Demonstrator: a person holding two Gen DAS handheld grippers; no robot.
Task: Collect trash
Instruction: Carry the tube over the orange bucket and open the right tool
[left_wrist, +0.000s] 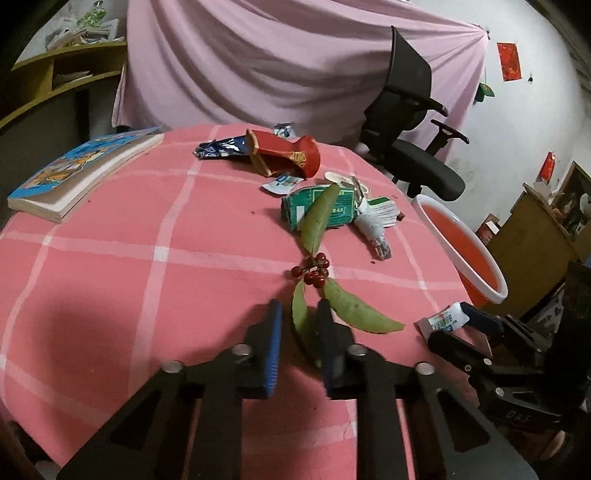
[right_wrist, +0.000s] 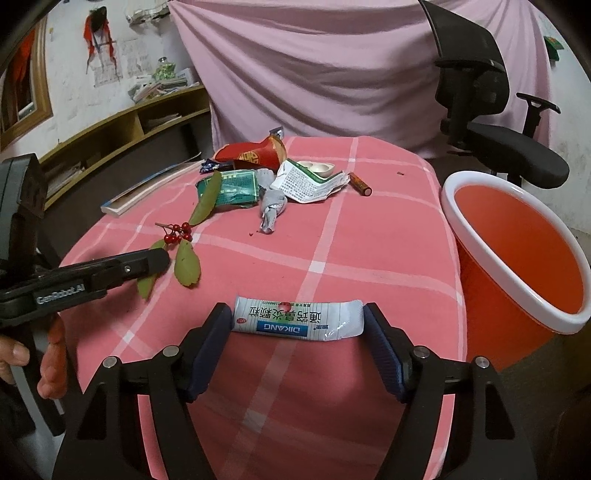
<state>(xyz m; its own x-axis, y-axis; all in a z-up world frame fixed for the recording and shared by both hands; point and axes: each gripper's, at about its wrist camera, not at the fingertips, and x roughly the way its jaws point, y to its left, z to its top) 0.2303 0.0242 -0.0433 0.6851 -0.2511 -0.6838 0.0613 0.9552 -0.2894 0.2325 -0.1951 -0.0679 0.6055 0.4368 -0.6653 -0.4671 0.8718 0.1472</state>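
Note:
A twig with green leaves and red berries lies on the pink checked tablecloth. My left gripper is open, its fingers on either side of one leaf. My right gripper is open around a white and blue sachet, a finger at each end; it also shows in the left wrist view. The twig also shows in the right wrist view. An orange bin with a white rim stands right of the table.
More trash lies further back: a green packet, a red carton, a blue wrapper, crumpled paper, a grey wad, a battery. A book lies at left. A black office chair stands behind.

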